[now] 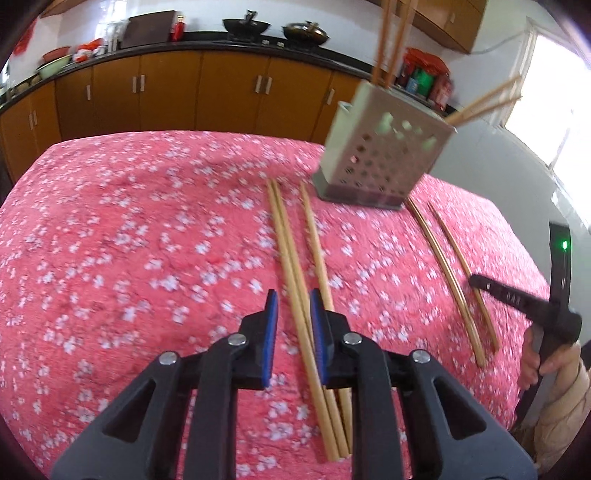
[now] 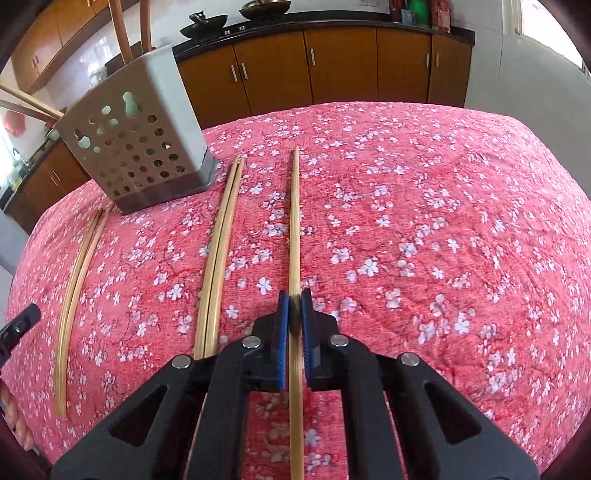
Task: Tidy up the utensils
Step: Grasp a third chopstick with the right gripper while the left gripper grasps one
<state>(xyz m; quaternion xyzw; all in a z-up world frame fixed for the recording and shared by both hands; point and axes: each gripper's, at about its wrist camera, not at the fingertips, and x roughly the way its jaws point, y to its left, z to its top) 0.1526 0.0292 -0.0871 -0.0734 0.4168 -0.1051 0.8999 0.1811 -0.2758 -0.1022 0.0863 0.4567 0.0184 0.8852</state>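
The desk point(image 1: 147, 240) is filling most of both views, and a pink cloth with white blossoms is covering it. Brown cabinets point(image 1: 229, 92) are running behind it along the top of the frame, with 2 dark woks point(image 1: 245, 26) sitting on the counter above them.

A grey perforated holder point(image 1: 384, 155) is standing on the cloth, in the upper right of my left view and the upper left of my right view. Several chopsticks are leaning out of its top point(image 1: 388, 44).

My left tongs point(image 1: 294, 299) are pointing down at the cloth in the lower centre. The blue pads are standing a little apart and not squeezing. A pair of chopsticks point(image 1: 286, 240) is lying on the cloth and passing between the pads, close against the right one. A 3rd chopstick point(image 1: 314, 236) is lying just beside that pair, outside the right pad.

My right tongs point(image 2: 294, 299) are gripping 1 chopstick point(image 2: 294, 221), with the pads closed tight on it. It is lying straight up the middle of the frame, its far tip pointing towards the cabinets.

In the right view, 2 chopsticks are lying together point(image 2: 221, 240) just left of the gripped one, and 2 more point(image 2: 74, 295) are lying near the left edge, their far ends close to the holder's base.
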